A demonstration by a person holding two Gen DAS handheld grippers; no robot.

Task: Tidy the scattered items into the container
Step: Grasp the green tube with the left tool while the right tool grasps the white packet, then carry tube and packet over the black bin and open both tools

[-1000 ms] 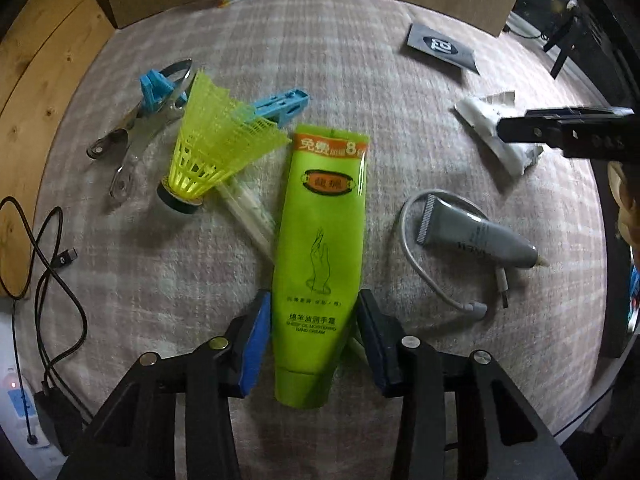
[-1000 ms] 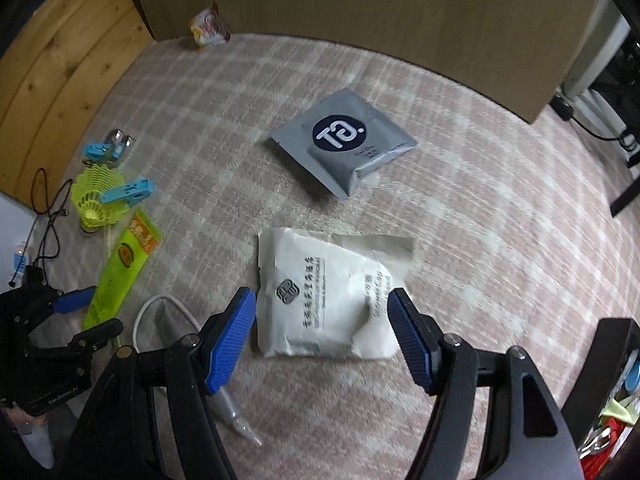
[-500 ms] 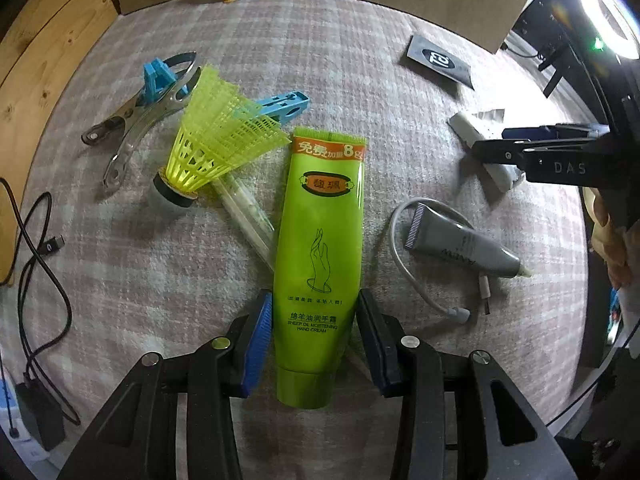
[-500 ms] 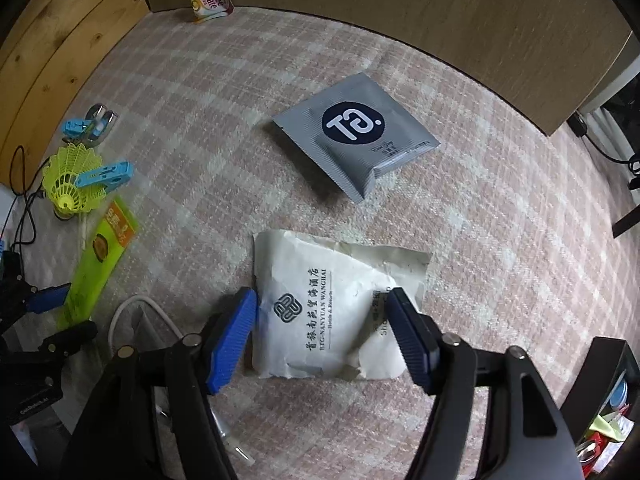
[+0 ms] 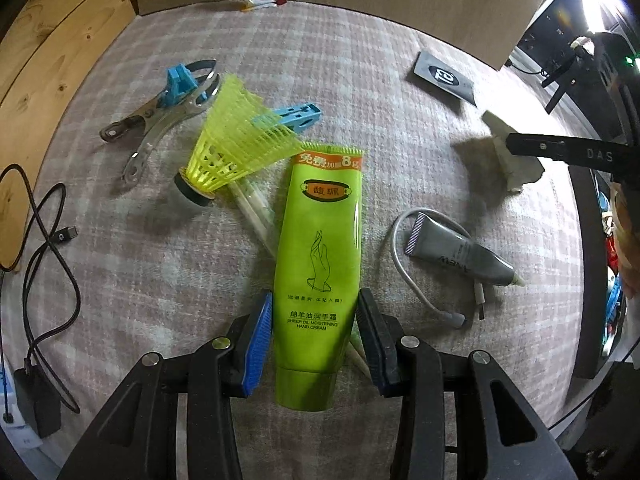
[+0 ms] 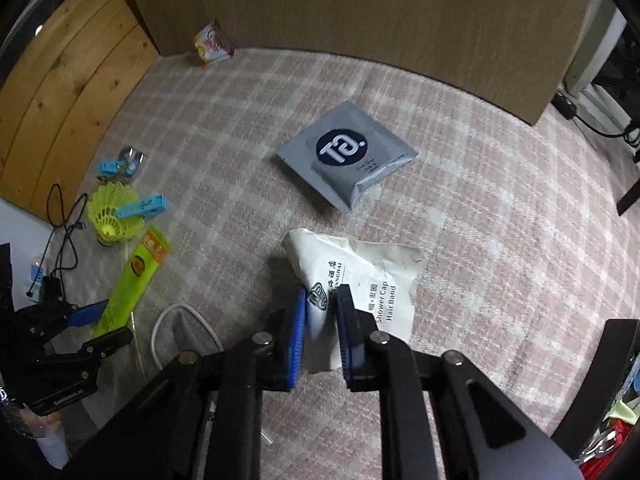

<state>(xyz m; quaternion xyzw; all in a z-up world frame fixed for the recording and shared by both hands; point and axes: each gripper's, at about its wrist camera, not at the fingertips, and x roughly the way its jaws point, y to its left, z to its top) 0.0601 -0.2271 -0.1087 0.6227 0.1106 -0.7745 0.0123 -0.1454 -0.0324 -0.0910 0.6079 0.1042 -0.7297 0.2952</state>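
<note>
The crumpled white paper shower-cap packet (image 6: pixel 356 276) at frame centre is pinched by the right gripper (image 6: pixel 322 334); a lift toward the container seems next. The glossy green hand-cream tube (image 5: pixel 318 264) is straddled, ungripped, by the left gripper (image 5: pixel 316 340).

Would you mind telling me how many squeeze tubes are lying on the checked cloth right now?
2. The green hand cream tube lies between the left gripper's fingers; the smaller grey tube rests to its right, inside the white cable's loop. Others may be out of view.
</note>
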